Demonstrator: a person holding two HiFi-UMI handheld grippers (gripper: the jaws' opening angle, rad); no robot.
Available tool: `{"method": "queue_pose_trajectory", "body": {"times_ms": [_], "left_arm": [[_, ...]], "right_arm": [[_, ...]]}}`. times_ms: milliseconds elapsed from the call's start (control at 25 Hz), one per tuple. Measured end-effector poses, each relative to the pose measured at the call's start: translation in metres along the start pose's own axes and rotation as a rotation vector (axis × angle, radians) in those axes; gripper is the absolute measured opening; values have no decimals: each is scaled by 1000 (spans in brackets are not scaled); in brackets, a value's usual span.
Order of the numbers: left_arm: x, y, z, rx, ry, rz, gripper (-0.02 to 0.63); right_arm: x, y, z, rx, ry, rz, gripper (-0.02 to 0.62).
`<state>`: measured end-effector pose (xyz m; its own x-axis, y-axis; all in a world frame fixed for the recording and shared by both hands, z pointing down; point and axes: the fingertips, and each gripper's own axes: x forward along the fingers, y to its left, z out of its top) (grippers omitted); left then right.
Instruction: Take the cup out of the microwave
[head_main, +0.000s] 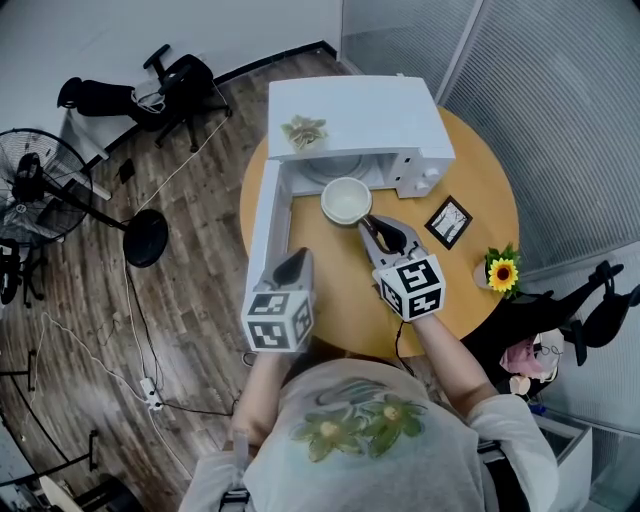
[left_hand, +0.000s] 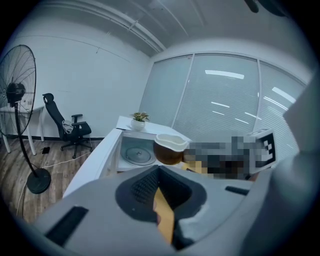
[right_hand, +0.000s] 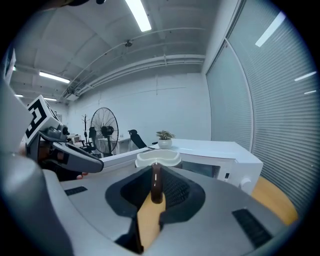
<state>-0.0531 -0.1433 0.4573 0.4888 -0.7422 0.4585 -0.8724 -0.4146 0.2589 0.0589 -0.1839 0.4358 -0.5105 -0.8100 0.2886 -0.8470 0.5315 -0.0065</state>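
The cup (head_main: 346, 200), brown outside and cream inside, hangs just in front of the open white microwave (head_main: 360, 120). My right gripper (head_main: 368, 222) is shut on its brown handle; in the right gripper view the handle stands upright between the jaws (right_hand: 156, 172) with the cup (right_hand: 158, 159) beyond them. The left gripper view shows the cup (left_hand: 169, 149) outside the cavity, whose glass turntable (left_hand: 139, 156) is bare. My left gripper (head_main: 297, 258) hovers by the near end of the swung-out door (head_main: 265, 215), its jaws together (left_hand: 160, 172) with nothing between them.
The microwave stands on a round wooden table (head_main: 470, 170) and has a small potted plant (head_main: 304, 131) on top. A framed picture (head_main: 448, 221) and a sunflower (head_main: 502, 272) sit at the table's right. A standing fan (head_main: 40, 180) and an office chair (head_main: 170, 90) are on the floor to the left.
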Motion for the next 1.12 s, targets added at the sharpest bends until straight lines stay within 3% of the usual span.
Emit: {"method": "queue_pose_trajectory", "body": {"times_ms": [1120], "left_arm": [[-18,-24,-27,20,30,-11,5]], "right_arm": [[-42,22,-51,32,68,18,71]]}}
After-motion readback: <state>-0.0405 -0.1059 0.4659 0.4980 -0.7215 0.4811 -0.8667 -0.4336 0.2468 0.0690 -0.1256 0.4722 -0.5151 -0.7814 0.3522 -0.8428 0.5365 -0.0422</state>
